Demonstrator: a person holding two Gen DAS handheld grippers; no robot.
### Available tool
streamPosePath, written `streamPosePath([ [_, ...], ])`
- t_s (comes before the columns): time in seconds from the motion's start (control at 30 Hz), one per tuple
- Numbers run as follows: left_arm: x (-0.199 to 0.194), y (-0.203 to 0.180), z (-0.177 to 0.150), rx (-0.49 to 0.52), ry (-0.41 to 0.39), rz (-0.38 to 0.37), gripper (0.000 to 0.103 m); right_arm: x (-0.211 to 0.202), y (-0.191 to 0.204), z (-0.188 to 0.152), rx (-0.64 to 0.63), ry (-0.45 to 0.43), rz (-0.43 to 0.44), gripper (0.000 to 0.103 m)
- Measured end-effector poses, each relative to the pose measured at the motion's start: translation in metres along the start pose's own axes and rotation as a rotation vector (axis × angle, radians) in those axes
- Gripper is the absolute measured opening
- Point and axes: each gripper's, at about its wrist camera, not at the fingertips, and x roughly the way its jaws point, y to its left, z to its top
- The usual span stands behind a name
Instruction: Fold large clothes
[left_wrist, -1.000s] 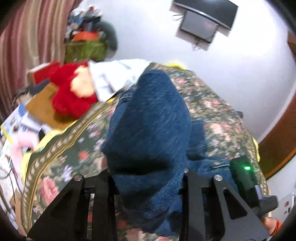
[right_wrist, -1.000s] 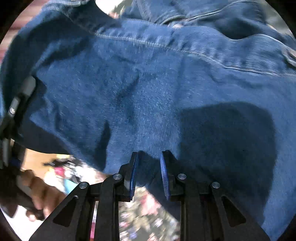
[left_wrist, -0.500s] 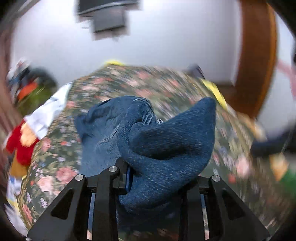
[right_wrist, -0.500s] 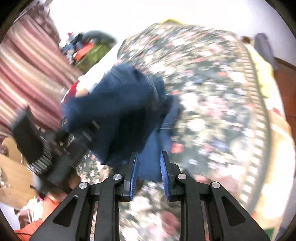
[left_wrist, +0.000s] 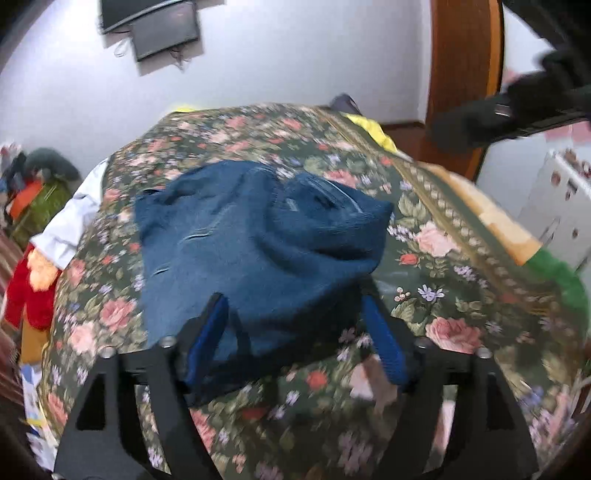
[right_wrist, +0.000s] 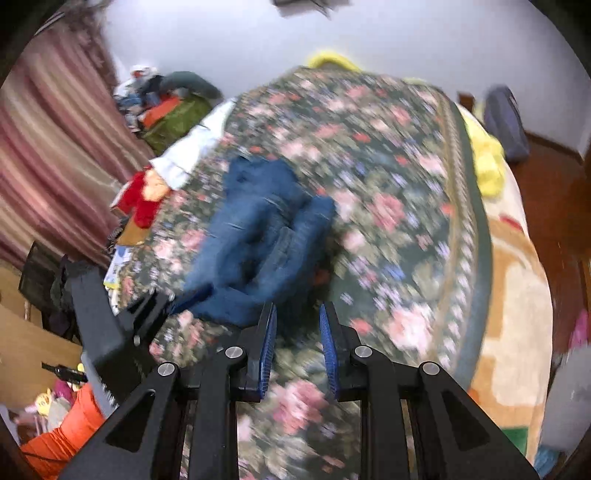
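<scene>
A blue denim garment (left_wrist: 251, 236) lies bunched on the floral bedspread (left_wrist: 443, 258). My left gripper (left_wrist: 293, 306) straddles its near edge. The jaws are opening wide, with denim between the fingers but the pads off the cloth. In the right wrist view the same denim garment (right_wrist: 258, 229) sits left of centre on the bedspread (right_wrist: 388, 192). My right gripper (right_wrist: 297, 319) hovers above and just short of it, shut with nothing between its blue pads. One of the left gripper's fingers (right_wrist: 192, 295) shows at the garment's near-left edge.
A white cloth (left_wrist: 70, 225) and a red plush toy (left_wrist: 26, 280) lie at the bed's left side, and a yellow cloth (left_wrist: 373, 129) at its far corner. A wooden door frame (left_wrist: 461, 74) stands at the right. A striped curtain (right_wrist: 55, 147) hangs beyond the left edge.
The left gripper held the denim up and has now spread its jaws, so the garment has dropped onto the bed. The right gripper has pulled back and up from the cloth.
</scene>
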Motion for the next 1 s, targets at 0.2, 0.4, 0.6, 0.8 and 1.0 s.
streamPosePath([
  [0.2,-0.031,0.068,-0.005,-0.138,-0.017,0.087,0.080,0.015,0.065,0.036,-0.141,-0.035,0.042,0.020],
  [0.4,-0.012,0.129,-0.002,-0.248,0.030,0.127,0.081,0.094,0.103,0.053,-0.240,0.094,-0.044,0.020],
  [0.6,0.052,0.133,-0.012,-0.270,0.189,0.039,0.081,0.154,0.082,0.026,-0.344,0.174,-0.227,0.020],
  [0.8,0.060,0.113,-0.047,-0.266,0.175,0.071,0.084,0.134,0.043,0.000,-0.324,0.086,-0.345,0.099],
  [1.0,0.048,0.106,-0.062,-0.251,0.191,0.082,0.086,0.131,-0.008,-0.012,-0.078,0.138,-0.140,0.099],
])
